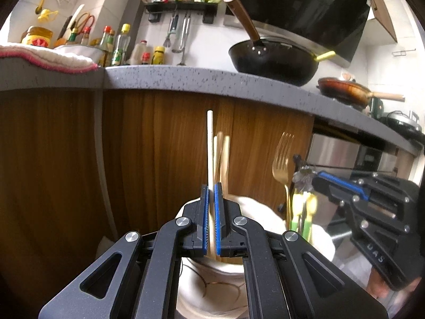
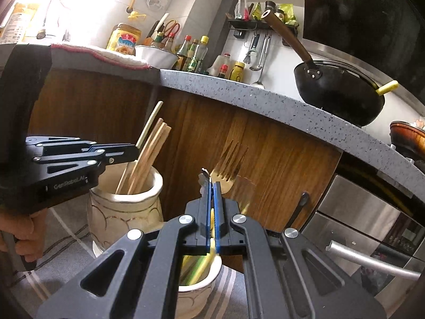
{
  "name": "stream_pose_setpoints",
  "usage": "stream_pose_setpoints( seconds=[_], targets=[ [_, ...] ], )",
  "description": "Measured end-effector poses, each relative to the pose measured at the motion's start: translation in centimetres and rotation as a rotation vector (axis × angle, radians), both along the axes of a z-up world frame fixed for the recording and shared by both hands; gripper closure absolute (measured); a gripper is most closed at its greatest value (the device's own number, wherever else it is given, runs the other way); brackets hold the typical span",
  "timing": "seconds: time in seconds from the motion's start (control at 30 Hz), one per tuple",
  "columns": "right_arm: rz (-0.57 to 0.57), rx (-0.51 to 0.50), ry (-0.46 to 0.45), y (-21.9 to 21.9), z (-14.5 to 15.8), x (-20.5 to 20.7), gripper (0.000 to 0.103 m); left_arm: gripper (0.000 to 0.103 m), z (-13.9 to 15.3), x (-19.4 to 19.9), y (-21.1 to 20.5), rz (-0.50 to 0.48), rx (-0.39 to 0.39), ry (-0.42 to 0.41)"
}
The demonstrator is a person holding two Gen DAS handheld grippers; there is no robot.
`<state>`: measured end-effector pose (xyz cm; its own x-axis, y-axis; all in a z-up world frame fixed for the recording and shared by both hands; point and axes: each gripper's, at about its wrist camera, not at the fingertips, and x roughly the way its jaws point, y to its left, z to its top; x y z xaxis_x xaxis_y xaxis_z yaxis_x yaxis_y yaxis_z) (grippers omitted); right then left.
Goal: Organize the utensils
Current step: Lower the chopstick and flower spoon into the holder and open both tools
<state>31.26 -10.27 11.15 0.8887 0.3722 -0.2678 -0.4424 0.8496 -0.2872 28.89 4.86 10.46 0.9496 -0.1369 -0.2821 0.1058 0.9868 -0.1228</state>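
Checker: fingers first, on the left?

Spotter: Pressed together, on the left gripper (image 1: 211, 189), around 1 pale chopstick (image 1: 210, 143). Held upright, with its lower end seemingly already inside the rim of the cream crock (image 2: 124, 212).

Checker: And on the right?

Spotter: Same story for the right gripper (image 2: 212, 186): clamped on a yellow-green utensil (image 2: 212, 224), directly over a second crock (image 2: 196, 292). Hard to say whether the gold fork (image 2: 228, 164) just beyond the tips is pinched too or merely standing behind.

Checker: Moving outward, what else inside the pots?

Spotter: About 3 wooden chopsticks (image 2: 152, 151) leaning in the cream crock beside the held one. More green and yellow stems (image 2: 194, 265) in the second crock. Sorted by kind, then: sticks in 1, cutlery in the other.

Checker: Both pots where?

Spotter: Side by side on a striped grey surface (image 2: 66, 252), in front of wooden cabinet doors (image 2: 265, 146), below the speckled bench (image 2: 265, 101) with its black wok (image 2: 340, 93) and bottles.

Checker: Progress, at a guess?

Spotter: Probably late. No loose utensils visible anywhere near the crocks. Left to do, judging by this: release both pieces and pull clear. Cannot rule out stray items outside either view.
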Motion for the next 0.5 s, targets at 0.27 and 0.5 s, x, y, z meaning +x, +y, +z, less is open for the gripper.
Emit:
stream_pose_setpoints(
  seconds=[0.27,0.5],
  targets=[
    [-0.002,0.017,0.044,-0.2,0.2,1.1,0.101,0.09,-0.1,-0.4,-0.2,0.004,0.028,0.008],
    [0.001,0.028,0.05,-0.5,0.7,1.1,0.099,0.081,0.1,-0.8,-0.1,0.002,0.026,0.01]
  ],
)
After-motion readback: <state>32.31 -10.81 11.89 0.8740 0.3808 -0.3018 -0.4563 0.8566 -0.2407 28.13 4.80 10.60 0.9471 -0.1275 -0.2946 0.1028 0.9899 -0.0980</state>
